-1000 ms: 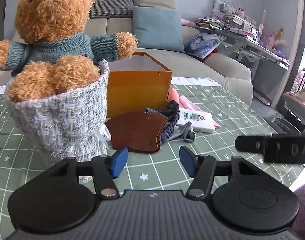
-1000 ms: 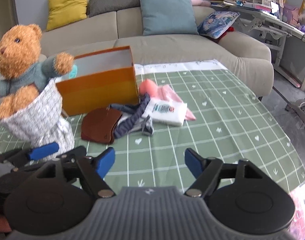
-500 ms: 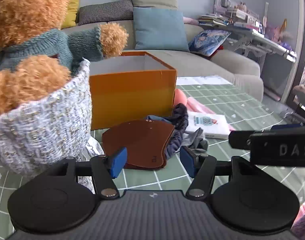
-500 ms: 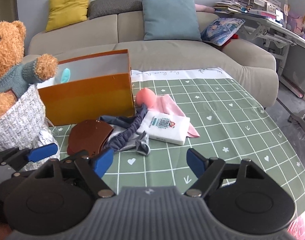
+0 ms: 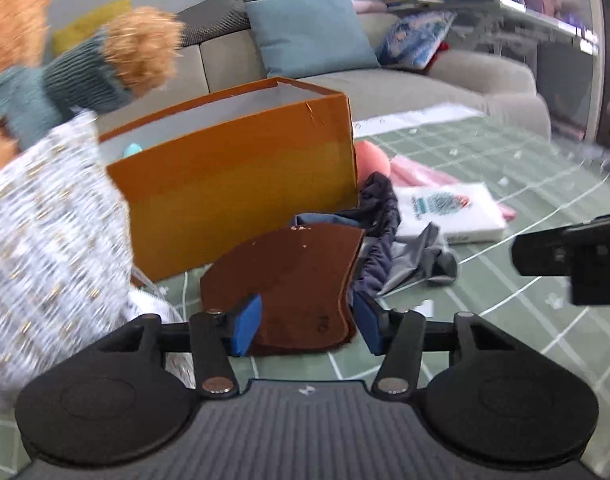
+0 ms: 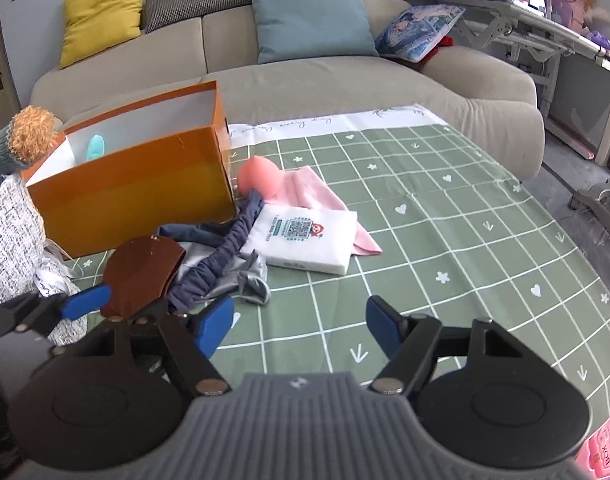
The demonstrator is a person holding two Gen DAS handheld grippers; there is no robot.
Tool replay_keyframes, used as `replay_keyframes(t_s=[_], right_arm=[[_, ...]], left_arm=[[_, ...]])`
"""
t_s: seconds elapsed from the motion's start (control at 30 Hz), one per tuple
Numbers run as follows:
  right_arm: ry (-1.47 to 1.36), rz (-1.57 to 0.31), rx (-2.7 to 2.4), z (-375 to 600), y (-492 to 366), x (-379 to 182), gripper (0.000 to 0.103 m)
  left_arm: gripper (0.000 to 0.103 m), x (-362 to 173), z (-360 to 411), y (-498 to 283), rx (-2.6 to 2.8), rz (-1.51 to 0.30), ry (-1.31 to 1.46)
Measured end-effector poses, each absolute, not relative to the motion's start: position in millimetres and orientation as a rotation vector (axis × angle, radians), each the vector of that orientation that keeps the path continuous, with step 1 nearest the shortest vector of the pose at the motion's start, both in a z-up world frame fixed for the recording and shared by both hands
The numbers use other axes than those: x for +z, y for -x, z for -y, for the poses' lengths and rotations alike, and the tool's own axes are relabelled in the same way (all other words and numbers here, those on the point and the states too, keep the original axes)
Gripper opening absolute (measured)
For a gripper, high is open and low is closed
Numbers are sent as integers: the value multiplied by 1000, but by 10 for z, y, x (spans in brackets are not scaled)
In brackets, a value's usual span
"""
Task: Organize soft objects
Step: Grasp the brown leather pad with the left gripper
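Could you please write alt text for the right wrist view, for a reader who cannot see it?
The right gripper, jaws closing on nothing, hangs over a green checked tablecloth. Ahead lie a brown leather piece, dark blue fabric, a white packet and an orange box.

A: Our left gripper (image 5: 307, 326) sits at the bottom of the frame, jaws closing around the near edge of the brown leather piece (image 5: 289, 276), pads not pressing yet.

B: Behind it we see the orange box (image 5: 241, 184) at centre. The teddy bear (image 5: 65, 72) in its tweed bag (image 5: 45, 232) fills the left, blurred.
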State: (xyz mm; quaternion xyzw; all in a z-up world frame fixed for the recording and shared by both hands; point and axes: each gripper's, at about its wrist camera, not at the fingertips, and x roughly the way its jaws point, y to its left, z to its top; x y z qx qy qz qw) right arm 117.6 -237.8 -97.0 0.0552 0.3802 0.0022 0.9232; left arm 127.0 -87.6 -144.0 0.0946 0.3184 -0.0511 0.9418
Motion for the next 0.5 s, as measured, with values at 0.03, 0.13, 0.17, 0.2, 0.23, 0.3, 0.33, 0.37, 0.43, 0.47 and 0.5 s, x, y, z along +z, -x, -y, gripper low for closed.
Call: replay_keyframes(t_s=[0.03,0.13,0.17,0.2,0.23,0.3,0.33,0.37,0.43,0.47,0.5], right_arm=[[-117,-786,7,2379,-1186,-983,72],[-112,-796,15,2361,-1205,-1013,72],[-109,-798,18,2352,-1210,-1020,72],[-107,-800,22,2342,-1214,-1026,72],[-105,-802,25,2331,-1217,-1034,72],[-101,-806,32,2320,-1222,-1044,72],[-100,-808,33,2314,-1224,-1049,72],[-98,-810,34,2309,-1226,-1052,72],[-96,-811,37,2300,-1223,-1056,72],[-95,-810,39,2296,-1224,-1056,72],[-94,-809,41,2293,-1223,-1054,72]], left_arm=[[57,-1462,898,-1309,-97,-650,-219],[52,-1539,952,-1403,-81,-671,-281],[46,-1563,959,-1430,-84,-685,-283],[37,-1577,960,-1444,-88,-695,-282],[31,-1590,960,-1454,-93,-700,-279],[18,-1596,949,-1447,-111,-697,-269],[15,-1603,963,-1458,-122,-700,-272],[11,-1601,963,-1452,-130,-700,-275],[7,-1578,939,-1421,-141,-696,-263],[6,-1564,924,-1408,-146,-695,-256],[6,-1540,902,-1382,-149,-689,-247]])
